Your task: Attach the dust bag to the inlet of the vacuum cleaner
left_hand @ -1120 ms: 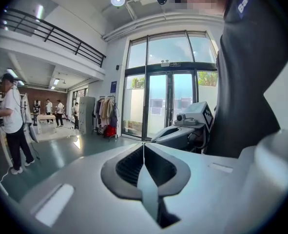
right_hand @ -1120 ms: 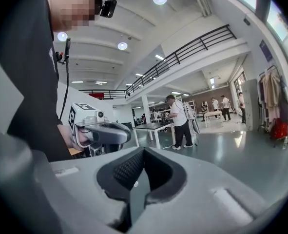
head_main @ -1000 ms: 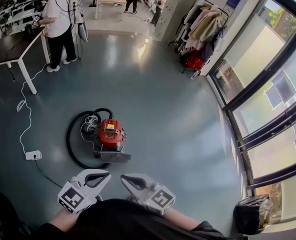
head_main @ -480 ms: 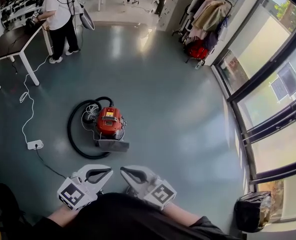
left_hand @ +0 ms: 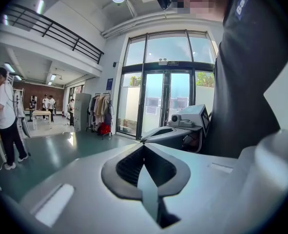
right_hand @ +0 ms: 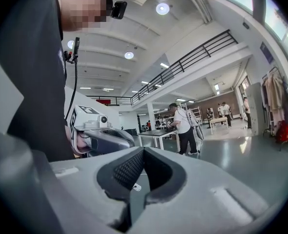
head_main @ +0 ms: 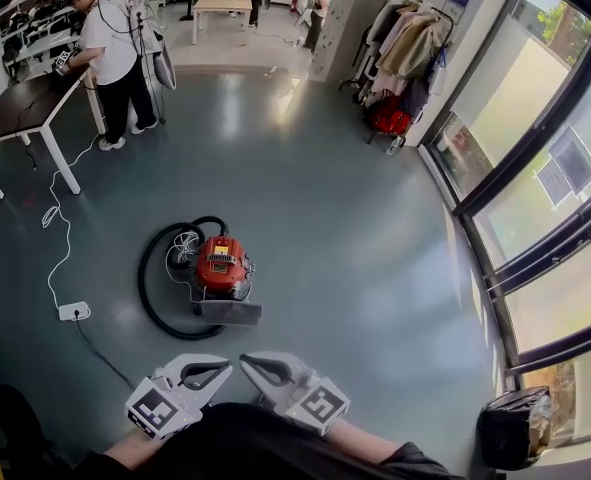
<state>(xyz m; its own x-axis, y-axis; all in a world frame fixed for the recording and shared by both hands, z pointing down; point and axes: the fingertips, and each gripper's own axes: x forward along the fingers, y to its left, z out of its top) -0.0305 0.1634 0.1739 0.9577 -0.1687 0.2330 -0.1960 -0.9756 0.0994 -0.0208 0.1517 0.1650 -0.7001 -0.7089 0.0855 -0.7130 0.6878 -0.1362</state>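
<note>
The red vacuum cleaner (head_main: 220, 264) stands on the floor in the head view, with a grey flap (head_main: 229, 312) lying at its near end and a black hose (head_main: 147, 290) looped round its left side. I see no dust bag in any view. My left gripper (head_main: 227, 368) and right gripper (head_main: 245, 361) hang close to my body, well short of the vacuum, tips turned toward each other and nearly meeting. Both are shut with nothing in them. The left gripper view shows its own shut jaws (left_hand: 144, 146) and the right gripper (left_hand: 175, 130) beyond. The right gripper view shows its shut jaws (right_hand: 144, 149) and the left gripper (right_hand: 102, 139).
A white cable runs to a power strip (head_main: 72, 311) left of the vacuum. A person (head_main: 110, 48) stands by a black table (head_main: 20, 93) at the far left. A coat rack (head_main: 400, 58) and windows line the right side. A black bin bag (head_main: 515, 428) sits at the lower right.
My left gripper has shifted right, so its tip is closer to the right gripper's tip. Both stay shut. The head view has wobbled slightly; the vacuum has not moved.
</note>
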